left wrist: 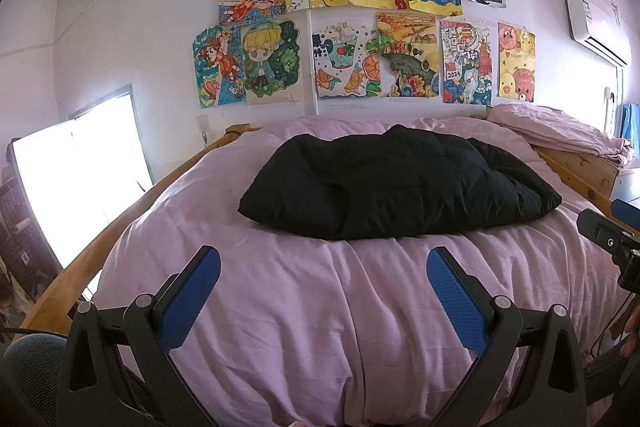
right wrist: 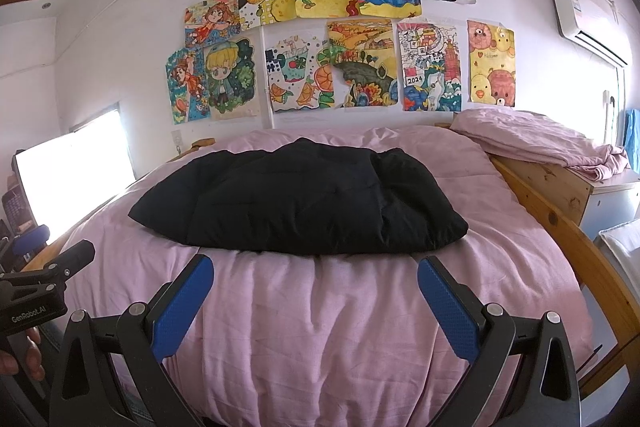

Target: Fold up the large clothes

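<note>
hovering over the near end of the bed, both hand-held grippers spread wide and holding nothing.

lying folded into a puffy bundle on the pink duvet (left wrist: pixel 304 307), toward the far half of the bed: black padded jacket (left wrist: pixel 400 187), well apart from either tool. pointing at it from the near edge, left hand-held gripper (left wrist: pixel 323 263) with blue pads (left wrist: pixel 188 299) splayed wide and nothing between them. sitting just to the right, right hand-held gripper (right wrist: pixel 315 271), jaws equally wide and clear of the cloth. resting far right on the wooden bed frame (right wrist: pixel 560 195), a crumpled pink sheet (right wrist: pixel 536 139). hanging on the far wall, colourful drawings (left wrist: pixel 360 23); mounted high on the right, an air conditioner (right wrist: pixel 588 23).
</note>
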Demonstrator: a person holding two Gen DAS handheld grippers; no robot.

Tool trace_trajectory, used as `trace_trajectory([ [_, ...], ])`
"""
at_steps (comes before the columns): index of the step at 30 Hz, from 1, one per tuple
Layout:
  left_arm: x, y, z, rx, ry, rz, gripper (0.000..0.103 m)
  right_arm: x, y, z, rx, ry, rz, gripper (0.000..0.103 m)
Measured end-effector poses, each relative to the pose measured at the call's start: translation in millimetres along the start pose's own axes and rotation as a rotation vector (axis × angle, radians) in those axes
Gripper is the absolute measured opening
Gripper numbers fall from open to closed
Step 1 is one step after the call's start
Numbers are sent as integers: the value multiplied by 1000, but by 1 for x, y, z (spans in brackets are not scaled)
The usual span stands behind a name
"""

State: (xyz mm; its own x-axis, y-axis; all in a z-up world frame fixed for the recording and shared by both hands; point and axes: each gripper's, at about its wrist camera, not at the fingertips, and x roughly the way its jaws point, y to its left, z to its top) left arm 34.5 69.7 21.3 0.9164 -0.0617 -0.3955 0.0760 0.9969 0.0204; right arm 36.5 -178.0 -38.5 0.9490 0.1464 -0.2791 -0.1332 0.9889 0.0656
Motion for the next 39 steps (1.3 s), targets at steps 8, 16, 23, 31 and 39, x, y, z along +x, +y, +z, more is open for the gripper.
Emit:
trace_trajectory([
  [8, 0, 1, 0, 2, 0, -1, 101, 0, 1, 0, 2, 0, 0, 103],
  [16, 0, 3, 0, 4, 0, -3, 101, 0, 1, 0, 5, 2, 1, 103],
  [23, 1, 4, 0, 5, 0, -4, 102, 0, 2, 0, 6, 3, 0, 103],
  [31, 1, 5, 0, 6, 0, -5, 101, 1, 2, 1, 10, 2, 0, 103],
  [39, 1, 7, 0, 8, 0, -7, 102, 0, 3, 1, 10, 3, -1, 103],
])
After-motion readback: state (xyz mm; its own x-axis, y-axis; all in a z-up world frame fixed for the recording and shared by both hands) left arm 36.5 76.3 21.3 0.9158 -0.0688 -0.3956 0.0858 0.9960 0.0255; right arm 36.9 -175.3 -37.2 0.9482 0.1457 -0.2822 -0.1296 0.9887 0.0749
